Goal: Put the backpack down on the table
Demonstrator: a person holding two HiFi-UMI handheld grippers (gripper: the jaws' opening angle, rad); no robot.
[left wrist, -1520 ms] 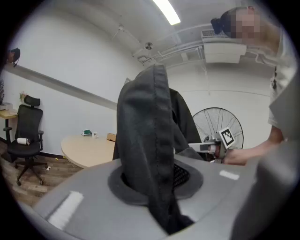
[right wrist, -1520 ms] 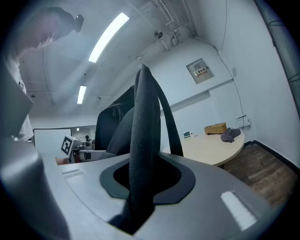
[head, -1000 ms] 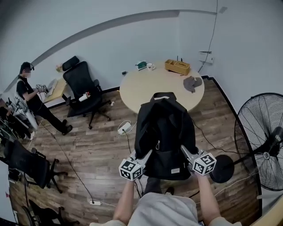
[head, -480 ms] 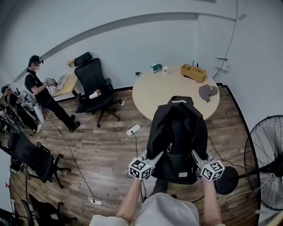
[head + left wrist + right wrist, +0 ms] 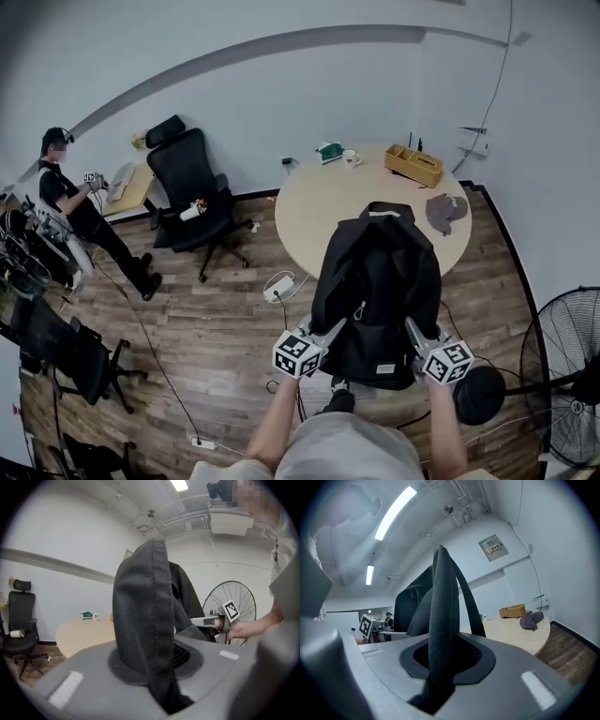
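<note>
A black backpack (image 5: 378, 281) hangs in the air between my two grippers, its top over the near edge of the round beige table (image 5: 319, 202). My left gripper (image 5: 334, 328) is shut on a dark shoulder strap (image 5: 150, 620) at the pack's lower left. At the lower right, my right gripper (image 5: 412, 328) is shut on the other strap (image 5: 443, 620). In each gripper view the strap runs up out of the jaws and the table shows beyond it.
On the table's far side stand a wicker basket (image 5: 413, 164), a grey cloth (image 5: 445, 212), a mug (image 5: 350, 157) and a green object (image 5: 328, 150). A black office chair (image 5: 192, 187) and a person (image 5: 75, 197) are at the left. A floor fan (image 5: 562, 375) stands at the right, a power strip (image 5: 278, 286) on the floor.
Both grippers have carried the backpack forward toward the table, which now looks nearer. The grips on the straps are unchanged.
</note>
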